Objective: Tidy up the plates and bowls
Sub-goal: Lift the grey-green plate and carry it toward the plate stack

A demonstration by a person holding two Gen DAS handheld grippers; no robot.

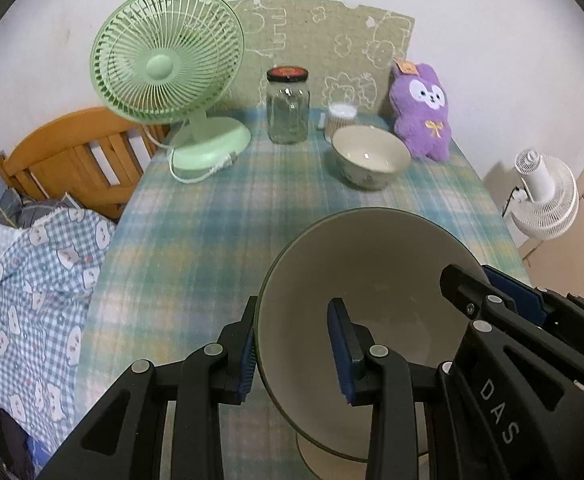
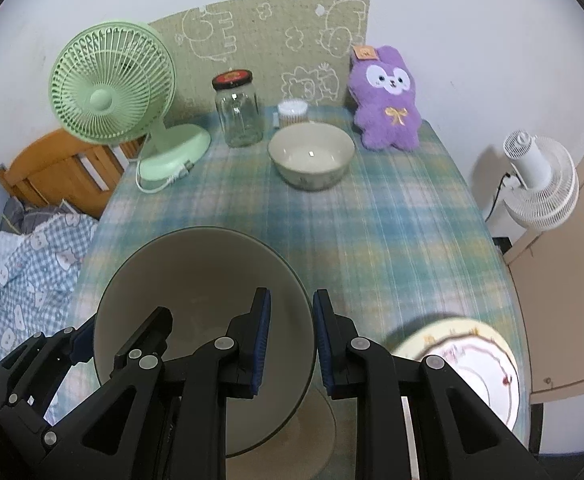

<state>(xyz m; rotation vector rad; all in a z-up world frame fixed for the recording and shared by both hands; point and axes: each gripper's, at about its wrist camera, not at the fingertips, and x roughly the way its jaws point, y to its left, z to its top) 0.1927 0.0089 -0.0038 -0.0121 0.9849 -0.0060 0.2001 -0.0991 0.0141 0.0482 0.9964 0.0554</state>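
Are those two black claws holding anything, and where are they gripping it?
Yes. Both hold the big bowl by its rim: the left claw pinches the left side, the right claw pinches the right side.

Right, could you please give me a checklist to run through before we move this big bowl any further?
1. Left gripper grips the large bowl: ok, the rim sits between its jaws.
2. Right gripper grips the opposite rim: ok.
3. Large bowl is empty: ok, nothing shows inside.
4. Small bowl is upright and empty: ok.
5. Tablecloth between the two bowls is free: ok; the jar stands off to the side.
6. Large bowl's foot is clear of the table: cannot tell.
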